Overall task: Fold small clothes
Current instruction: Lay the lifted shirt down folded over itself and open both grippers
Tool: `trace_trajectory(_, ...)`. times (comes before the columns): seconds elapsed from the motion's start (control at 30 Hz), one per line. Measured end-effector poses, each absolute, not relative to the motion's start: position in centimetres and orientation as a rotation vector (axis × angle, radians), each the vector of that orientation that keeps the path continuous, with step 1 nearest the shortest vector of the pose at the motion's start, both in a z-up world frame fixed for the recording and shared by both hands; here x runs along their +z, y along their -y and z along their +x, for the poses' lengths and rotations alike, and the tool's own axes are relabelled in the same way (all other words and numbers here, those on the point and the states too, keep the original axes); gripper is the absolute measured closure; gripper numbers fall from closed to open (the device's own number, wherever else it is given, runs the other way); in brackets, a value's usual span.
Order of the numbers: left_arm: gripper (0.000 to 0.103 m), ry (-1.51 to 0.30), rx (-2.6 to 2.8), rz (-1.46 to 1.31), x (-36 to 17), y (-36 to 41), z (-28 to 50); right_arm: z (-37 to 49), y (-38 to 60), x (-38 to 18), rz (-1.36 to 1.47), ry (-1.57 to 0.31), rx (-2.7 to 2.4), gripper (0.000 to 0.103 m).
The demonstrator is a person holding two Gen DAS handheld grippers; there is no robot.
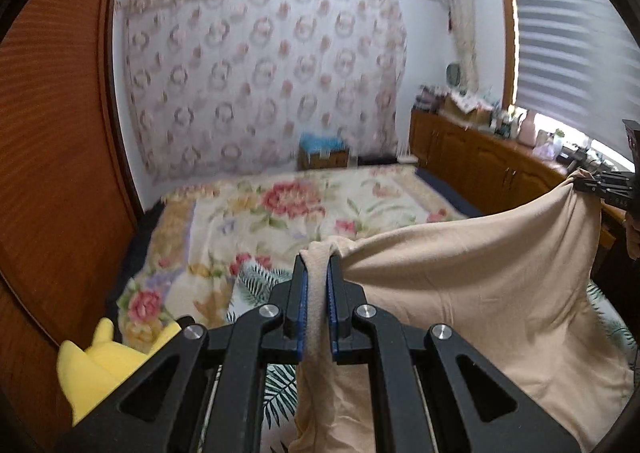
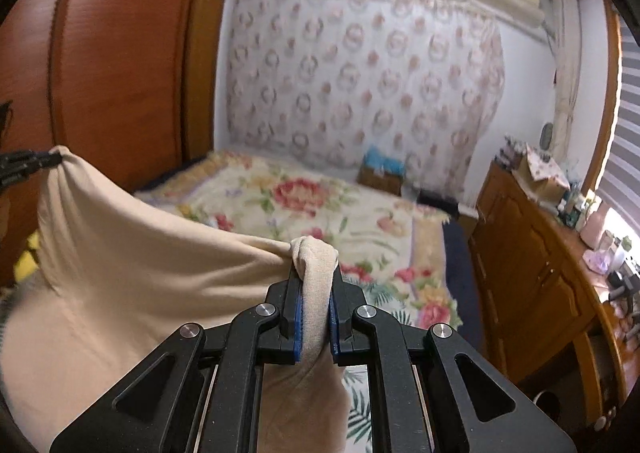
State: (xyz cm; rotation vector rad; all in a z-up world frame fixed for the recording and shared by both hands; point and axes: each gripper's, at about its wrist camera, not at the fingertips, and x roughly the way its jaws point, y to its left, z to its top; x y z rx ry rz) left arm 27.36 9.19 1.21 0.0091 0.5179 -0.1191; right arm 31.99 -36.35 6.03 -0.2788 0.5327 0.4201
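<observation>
A beige garment (image 1: 480, 285) hangs spread in the air between my two grippers, above the bed. My left gripper (image 1: 317, 265) is shut on one upper corner of it; cloth bunches between the blue pads. My right gripper (image 2: 315, 273) is shut on the other upper corner. In the left wrist view the right gripper (image 1: 592, 183) shows at the far right, pinching the cloth. In the right wrist view the left gripper (image 2: 52, 159) shows at the far left, and the garment (image 2: 132, 261) sags between them. Its lower edge is hidden.
Below is a bed with a floral blanket (image 1: 288, 205) and a leaf-print sheet (image 1: 256, 281). A yellow plush toy (image 1: 100, 357) lies at the left. A wooden wardrobe (image 1: 52, 157) stands left; a cluttered wooden cabinet (image 2: 532, 253) stands right. A box (image 1: 324, 155) sits beyond the bed.
</observation>
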Motion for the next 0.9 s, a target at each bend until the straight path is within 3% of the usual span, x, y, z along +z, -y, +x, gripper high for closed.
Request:
trace_trajectory(0.2,0.097,-0.583,-0.116,-0.002,-1.7,-8.7,30.4,37.1,35.9,1.3,-0.265,-0.628,0.389,0.096)
trace_trajectory(0.43,0.083,-0.664,-0.159,0.035,-3.4,-8.2,31.2,38.6,35.9,-2.1,-0.224,-0.71,0.382,0.094)
trace_trajectory(0.57,0.074,-0.714,-0.179,0.035,-4.0,-8.4,29.9,37.6,36.4,-3.1,-0.225,-0.732,0.355,0.075)
trace_trajectory(0.63,0.068,-0.738,-0.188,0.048,-4.5,-8.2,28.6,36.3,37.0,-3.4,-0.201,-0.738,0.359,0.073)
trace_trajectory(0.77,0.065,-0.789,-0.213,0.06,-5.6,-7.7,26.5,33.3,37.5,-4.4,-0.159,-0.778,0.374,0.054)
trace_trajectory(0.9,0.065,-0.832,-0.238,0.049,-6.4,-7.4,25.1,30.5,37.4,-5.9,-0.142,-0.845,0.409,0.053)
